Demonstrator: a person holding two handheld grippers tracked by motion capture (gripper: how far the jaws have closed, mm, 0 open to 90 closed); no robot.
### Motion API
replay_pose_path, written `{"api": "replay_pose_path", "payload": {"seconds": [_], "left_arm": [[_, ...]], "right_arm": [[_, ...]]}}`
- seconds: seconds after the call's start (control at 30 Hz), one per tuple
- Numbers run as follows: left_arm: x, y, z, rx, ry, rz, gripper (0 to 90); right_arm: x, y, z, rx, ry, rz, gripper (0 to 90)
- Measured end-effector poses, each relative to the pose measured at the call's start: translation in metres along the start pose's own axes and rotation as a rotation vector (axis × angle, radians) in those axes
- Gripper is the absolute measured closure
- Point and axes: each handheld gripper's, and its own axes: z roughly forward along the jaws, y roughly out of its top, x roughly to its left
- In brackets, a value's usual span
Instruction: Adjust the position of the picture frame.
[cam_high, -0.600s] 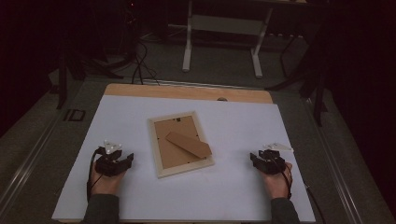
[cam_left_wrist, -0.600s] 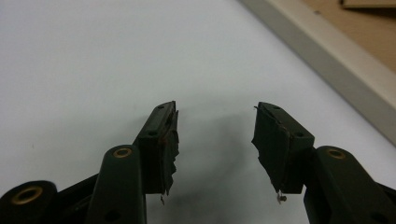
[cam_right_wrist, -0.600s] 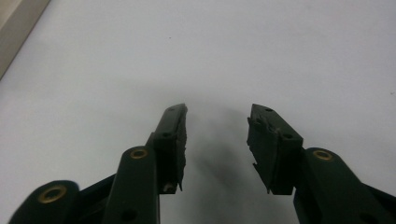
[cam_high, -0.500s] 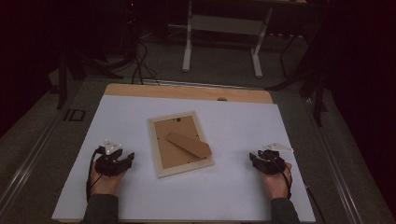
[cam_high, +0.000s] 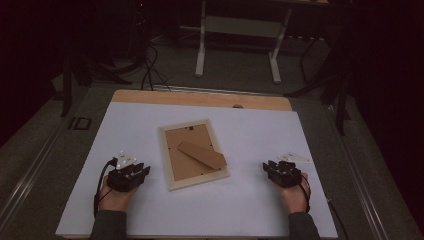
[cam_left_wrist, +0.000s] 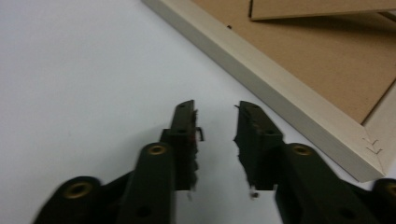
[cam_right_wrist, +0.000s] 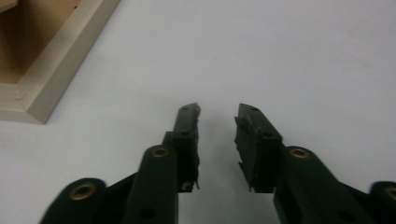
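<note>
A picture frame (cam_high: 193, 154) lies face down in the middle of the white table top, pale wood rim around a brown backing board. Its brown cardboard stand (cam_high: 202, 154) lies slantwise across the backing. My left gripper (cam_high: 143, 170) rests on the table left of the frame, open, nothing between its fingers; in the left gripper view (cam_left_wrist: 215, 109) the frame's corner (cam_left_wrist: 299, 107) lies just right of the tips. My right gripper (cam_high: 266, 167) rests right of the frame, open and empty; in the right gripper view (cam_right_wrist: 217, 109) the frame's rim (cam_right_wrist: 60, 56) sits at the upper left.
The white sheet (cam_high: 250, 135) covers a wooden table whose bare edge (cam_high: 200, 98) shows at the far side. Beyond it are a stand's white legs (cam_high: 237, 45) and cables on the dark floor. Open white surface surrounds the frame.
</note>
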Motion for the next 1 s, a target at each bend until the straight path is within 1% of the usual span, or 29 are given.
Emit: {"api": "replay_pose_path", "payload": {"seconds": [0.07, 0.17, 0.2, 0.27, 0.37, 0.47, 0.57, 0.67, 0.7, 0.77, 0.8, 0.83, 0.87, 0.93, 0.97, 1.0], "left_arm": [[-0.003, 0.001, -0.003, -0.017, 0.020, 0.019, 77.8], [-0.003, 0.003, -0.007, -0.038, 0.015, 0.025, 88.8], [-0.002, 0.003, -0.008, -0.038, 0.013, 0.023, 90.0], [-0.001, 0.003, -0.007, -0.027, 0.016, 0.015, 90.0], [-0.001, 0.002, -0.006, -0.028, 0.018, 0.012, 90.0], [-0.001, 0.002, -0.006, -0.017, 0.020, 0.030, 90.0], [-0.002, 0.003, -0.005, -0.008, 0.010, 0.036, 90.0], [-0.002, 0.003, -0.004, -0.001, -0.015, 0.045, 90.0], [-0.003, 0.002, -0.003, 0.002, -0.011, 0.047, 90.0], [-0.003, 0.002, -0.001, 0.006, -0.005, 0.033, 89.9], [-0.002, 0.002, -0.001, 0.002, 0.005, 0.026, 89.6], [-0.002, 0.002, -0.002, -0.005, 0.015, 0.017, 89.2], [-0.002, 0.002, -0.003, -0.020, 0.029, 0.000, 88.3], [-0.001, 0.003, -0.006, -0.033, 0.047, -0.016, 85.5], [-0.001, 0.003, -0.006, -0.033, 0.047, -0.016, 84.0], [-0.001, 0.003, -0.006, -0.033, 0.047, -0.016, 84.0]], "right_arm": [[0.005, 0.001, 0.001, 0.000, 0.005, -0.012, 77.2], [0.012, 0.002, 0.001, -0.005, 0.015, -0.022, 87.3], [0.013, 0.003, 0.001, -0.008, 0.016, -0.026, 88.9], [0.018, 0.005, 0.002, -0.011, 0.018, -0.040, 89.7], [0.023, 0.010, 0.004, -0.016, 0.016, -0.059, 89.7], [0.026, 0.013, 0.005, -0.022, 0.019, -0.062, 89.7], [0.027, 0.017, 0.007, -0.027, 0.032, -0.062, 89.7], [0.029, 0.022, 0.009, -0.041, 0.049, -0.057, 89.7], [0.031, 0.024, 0.009, -0.042, 0.054, -0.059, 89.7], [0.035, 0.028, 0.011, -0.045, 0.061, -0.070, 89.7], [0.036, 0.029, 0.012, -0.046, 0.063, -0.073, 89.7], [0.038, 0.030, 0.013, -0.046, 0.070, -0.071, 89.6], [0.040, 0.031, 0.013, -0.049, 0.075, -0.067, 89.6], [0.045, 0.034, 0.014, -0.055, 0.090, -0.073, 89.6], [0.045, 0.034, 0.014, -0.055, 0.090, -0.073, 89.6], [0.048, 0.034, 0.015, -0.053, 0.092, -0.086, 89.7]]}}
